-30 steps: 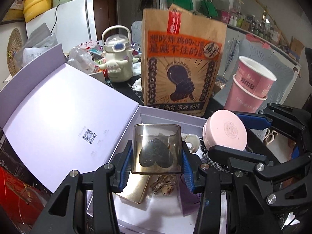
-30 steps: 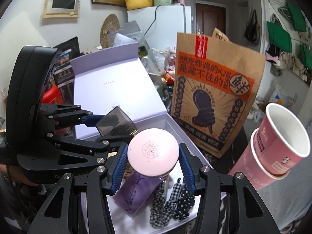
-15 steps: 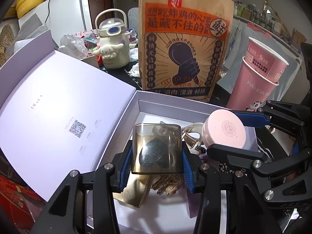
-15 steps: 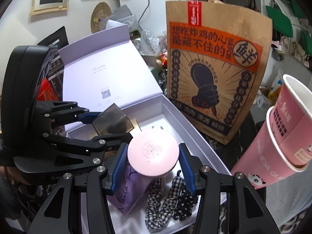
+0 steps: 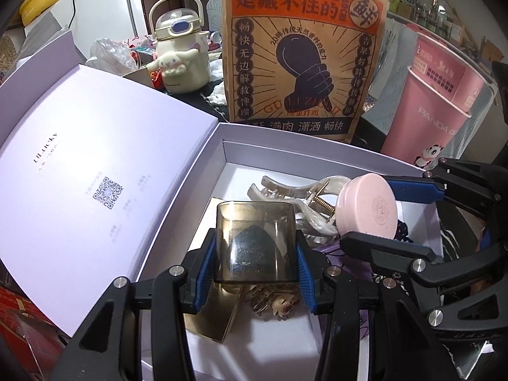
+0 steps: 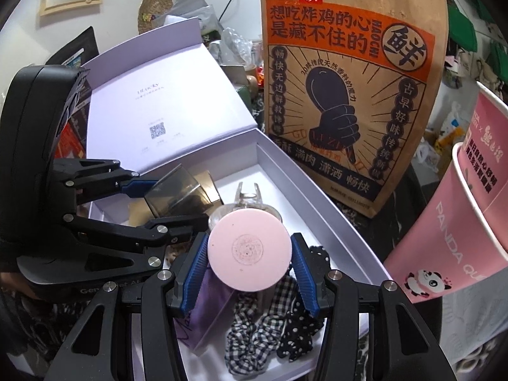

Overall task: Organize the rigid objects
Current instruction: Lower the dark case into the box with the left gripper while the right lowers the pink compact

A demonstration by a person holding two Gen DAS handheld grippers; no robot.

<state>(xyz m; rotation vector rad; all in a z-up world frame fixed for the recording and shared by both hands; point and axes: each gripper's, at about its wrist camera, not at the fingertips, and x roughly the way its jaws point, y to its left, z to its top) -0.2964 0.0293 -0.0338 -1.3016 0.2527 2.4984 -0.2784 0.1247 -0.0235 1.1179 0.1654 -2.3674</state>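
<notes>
Over the last second both grippers have come lower and closer over the open lilac box (image 5: pixel 317 155), so its floor and contents now fill far more of each view than they did. Judging from that, both held items are about to be set down inside, which would put two more rigid pieces in order.

The left gripper (image 5: pixel 255 258) has its jaws clenched on a smoky translucent case (image 5: pixel 255 241) with a dark teardrop-shaped sponge inside; the case hangs above the box's left half. The right gripper (image 6: pixel 249 265) has its jaws clamped on a round pink compact (image 6: pixel 249 249), poised over the right half, at about 3 o'clock from the case in the left wrist view.

The box already holds a pearly claw clip (image 5: pixel 285 193) toward its 12 o'clock wall, a gold card box (image 5: pixel 212 314) under the case, a small metal clip with a charm (image 5: pixel 270 301) beside that, a purple sleeve (image 6: pixel 203 304) under the compact, and checked and dotted scrunchies (image 6: pixel 273 314) at the near right. Its lid (image 5: pixel 79 174) lies open at 9 o'clock.

Outside, on the table, a printed paper bag (image 5: pixel 304 50) stands just behind the box at 12 o'clock, with stacked pink paper cups (image 5: pixel 428 117) at 2 o'clock and a cream character kettle (image 5: pixel 181 54) at 11 o'clock.
</notes>
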